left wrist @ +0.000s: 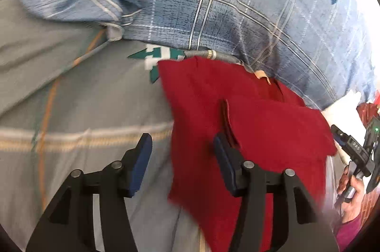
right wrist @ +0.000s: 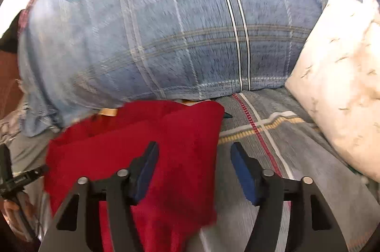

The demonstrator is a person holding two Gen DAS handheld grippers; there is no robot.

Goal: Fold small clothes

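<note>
both views sit low and close over the bed (left wrist: 83, 97), looking forward along each tool's fingers. the left wrist view faces the red cloth (left wrist: 237, 133) from its left edge, the right wrist view from its right; both share it and the blue plaid pillow (right wrist: 166, 38).

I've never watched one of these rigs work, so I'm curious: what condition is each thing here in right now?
Red garment: partly folded, lying on the bed, not gripped.
Left gripper: open, straddling the garment's left edge.
Right gripper: open, straddling its right edge.
Blue plaid pillow: plump, resting behind the garment.
White pillow: leaning at the right.
Grey bedsheet: spread, slightly wrinkled.
</note>
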